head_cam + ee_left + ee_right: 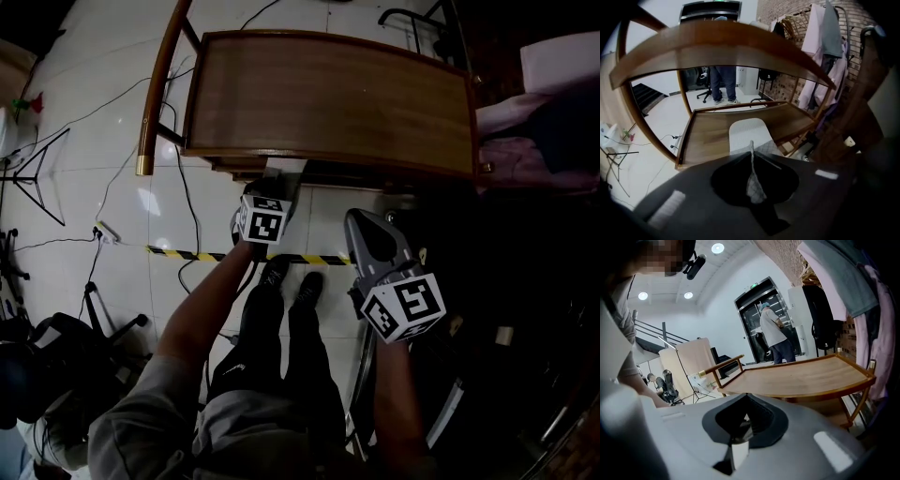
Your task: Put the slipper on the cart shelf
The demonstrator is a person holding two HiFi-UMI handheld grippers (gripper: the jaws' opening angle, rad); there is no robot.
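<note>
The left gripper (pixel 751 160) clamping shut on the white slipper (pixel 746 133), holding it over the lower cart shelf (pixel 705 140), right gripper (pixel 742 423) hanging at the near right, jaws pressing together, gripping nothing

Slipper (pixel 281 172): in head view a pale sliver only, rest under the cart's top shelf (pixel 328 98) and behind left hand-held gripper (pixel 272 192); lower shelf (pixel 705 138): near edge covered by gripper body; hanging garments (pixel 525 131): cut by right edge, surroundings too dark to tell.
</note>
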